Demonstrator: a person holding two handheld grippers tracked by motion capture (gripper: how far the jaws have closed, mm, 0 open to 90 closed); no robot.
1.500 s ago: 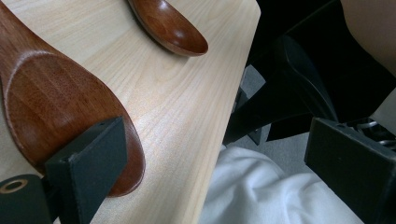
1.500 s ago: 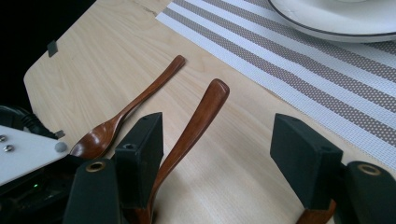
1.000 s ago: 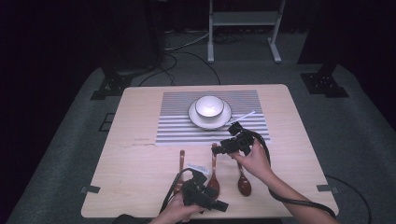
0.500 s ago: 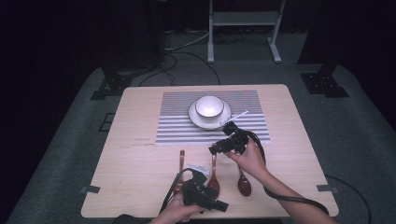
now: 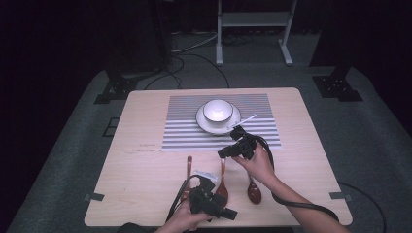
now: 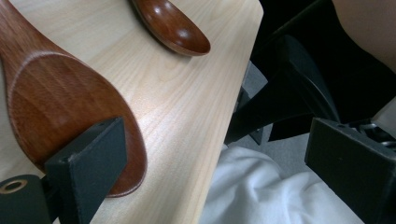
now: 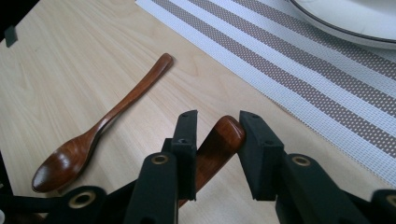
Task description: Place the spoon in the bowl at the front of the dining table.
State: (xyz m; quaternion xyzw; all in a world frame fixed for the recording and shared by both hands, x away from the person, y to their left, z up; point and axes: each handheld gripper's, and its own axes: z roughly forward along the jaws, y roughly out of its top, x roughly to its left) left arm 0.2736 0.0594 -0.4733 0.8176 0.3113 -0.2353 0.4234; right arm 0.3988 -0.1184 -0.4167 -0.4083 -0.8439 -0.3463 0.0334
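Note:
Three brown wooden spoons lie on the table in front of a striped placemat (image 5: pixel 221 132). My right gripper (image 5: pixel 227 152) (image 7: pixel 217 140) is low over the middle spoon's handle tip (image 7: pixel 224 135). Its jaws have just been closing, with the tip between them. The tip touches one pad, and a gap remains at the other. The left spoon (image 7: pixel 100 128) (image 5: pixel 188 167) lies apart beside it. My left gripper (image 5: pixel 216 208) (image 6: pixel 219 163) rests at the table's front edge with its jaws wide open. One jaw is over the middle spoon's bowl (image 6: pixel 60 107). The other hangs past the edge.
A white bowl (image 5: pixel 217 110) sits on a plate (image 5: pixel 234 122) on the placemat, just beyond my right gripper. The right spoon's bowl (image 5: pixel 254 193) (image 6: pixel 175 30) lies near the front edge. White cloth (image 6: pixel 261 196) on the person's lap lies below the table edge.
My right gripper has shifted slightly left onto the middle spoon's handle end. The left hand and its gripper have stayed put.

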